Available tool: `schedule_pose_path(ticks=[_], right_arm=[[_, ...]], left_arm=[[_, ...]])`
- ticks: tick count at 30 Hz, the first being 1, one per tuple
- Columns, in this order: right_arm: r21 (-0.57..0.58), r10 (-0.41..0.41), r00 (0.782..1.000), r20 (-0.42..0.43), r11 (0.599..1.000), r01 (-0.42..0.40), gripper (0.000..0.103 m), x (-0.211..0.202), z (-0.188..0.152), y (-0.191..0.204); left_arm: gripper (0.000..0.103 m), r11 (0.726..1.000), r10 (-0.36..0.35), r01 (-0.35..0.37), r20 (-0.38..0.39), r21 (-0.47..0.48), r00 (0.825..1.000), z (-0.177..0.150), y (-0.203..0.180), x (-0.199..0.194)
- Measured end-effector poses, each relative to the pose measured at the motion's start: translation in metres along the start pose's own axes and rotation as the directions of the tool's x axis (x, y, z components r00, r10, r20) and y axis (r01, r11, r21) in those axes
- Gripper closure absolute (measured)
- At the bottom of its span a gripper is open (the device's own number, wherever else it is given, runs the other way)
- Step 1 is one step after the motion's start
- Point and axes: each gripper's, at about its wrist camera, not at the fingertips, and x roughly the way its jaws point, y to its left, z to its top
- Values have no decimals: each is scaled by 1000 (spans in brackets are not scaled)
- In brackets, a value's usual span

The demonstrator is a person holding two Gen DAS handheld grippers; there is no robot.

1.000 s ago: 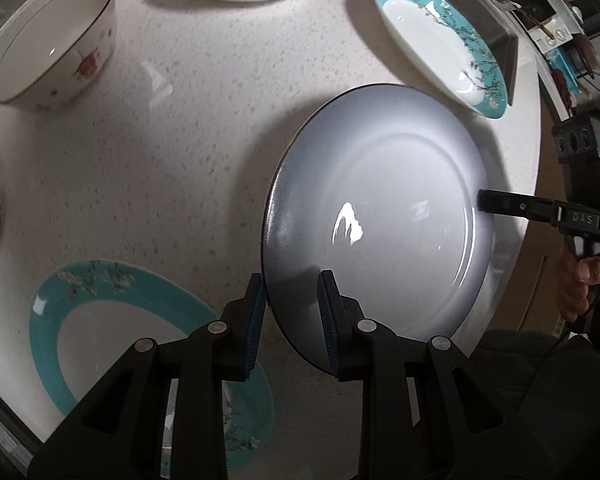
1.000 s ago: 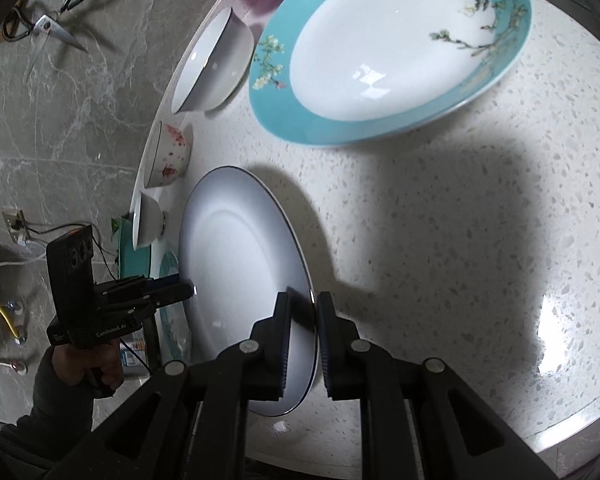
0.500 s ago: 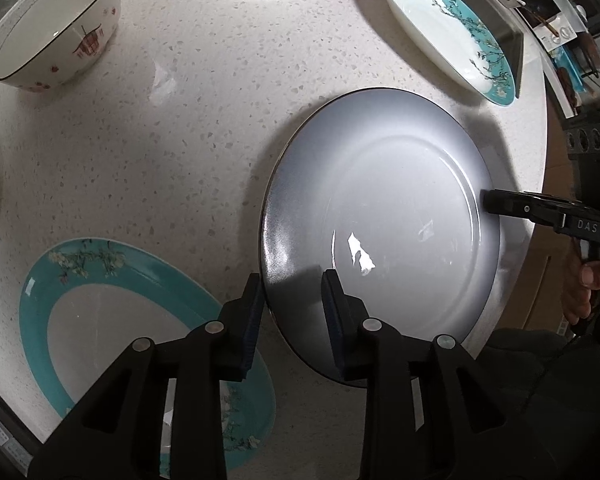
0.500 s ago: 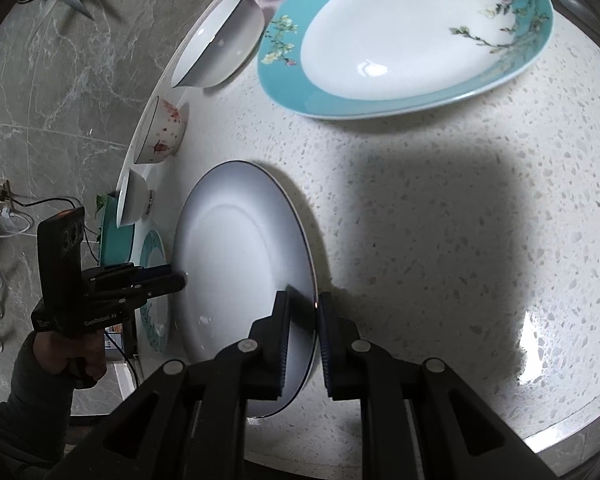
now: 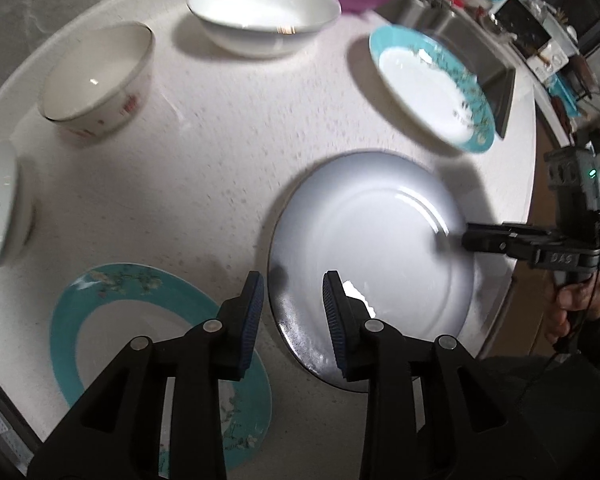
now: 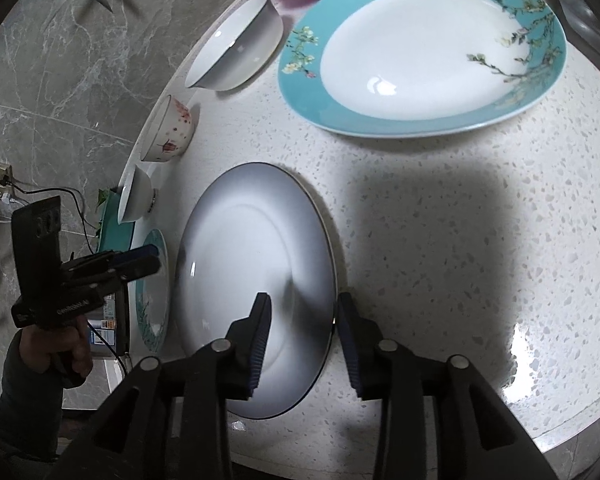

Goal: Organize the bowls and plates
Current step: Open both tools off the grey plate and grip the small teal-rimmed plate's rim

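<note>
Grey plate [image 5: 372, 256] lay flat on the counter [image 5: 204, 168], between two teal plates at approx. 1 and 8 o'clock, prob. parked for stacking. Both tongs gaped wide astride its rim, gripping nothing: left gripper [image 5: 293, 312], right gripper [image 6: 303, 340].

Both claws [image 5: 293, 308] [image 6: 303, 328] spread wide

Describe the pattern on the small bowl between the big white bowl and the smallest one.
Cream bowl with red floral motifs; clearest in the right wrist view.
</note>
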Motion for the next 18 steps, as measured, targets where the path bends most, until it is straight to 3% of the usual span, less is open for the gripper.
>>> schedule_pose_path(ticks=[2, 3, 4, 5, 7, 9, 12, 15, 18], right_arm=[[-6, 0, 1000, 5, 1000, 0, 53, -2, 0, 0], [-8, -1, 1000, 5, 1000, 1, 51, -3, 0, -1], [-9, -5, 1000, 6, 1000, 5, 50, -4, 1, -2], [-10, -10, 1000, 6, 1000, 11, 48, -6, 1, -4], [-19, -37, 999, 3, 999, 37, 45, -12, 2, -5], [-41, -57, 998, 11, 998, 57, 45, -20, 5, -4], [-104, -73, 997, 36, 992, 76, 43, -35, 15, 13], [-209, 8, 999, 39, 978, 0, 38, -37, 32, 58], [-273, 148, 989, -29, 950, -151, 30, -14, 45, 112]], left_arm=[[69, 1000, -10, 12, 54, -28, 999, -2, 1, -18], [62, 999, -12, 15, 76, -43, 997, -4, 3, -28], [48, 998, -12, 20, 117, -64, 993, -9, 4, -41], [42, 997, -13, 24, 148, -74, 989, -17, 7, -52], [40, 995, -3, 26, 217, -100, 976, -32, 11, -71], [30, 985, 49, -2, 274, -170, 961, -55, 26, -91], [29, 961, 121, -33, 308, -274, 944, -89, 50, -104], [29, 912, 169, -43, 279, -407, 945, -119, 80, -103], [29, 866, 179, -18, 276, -499, 944, -144, 104, -96]])
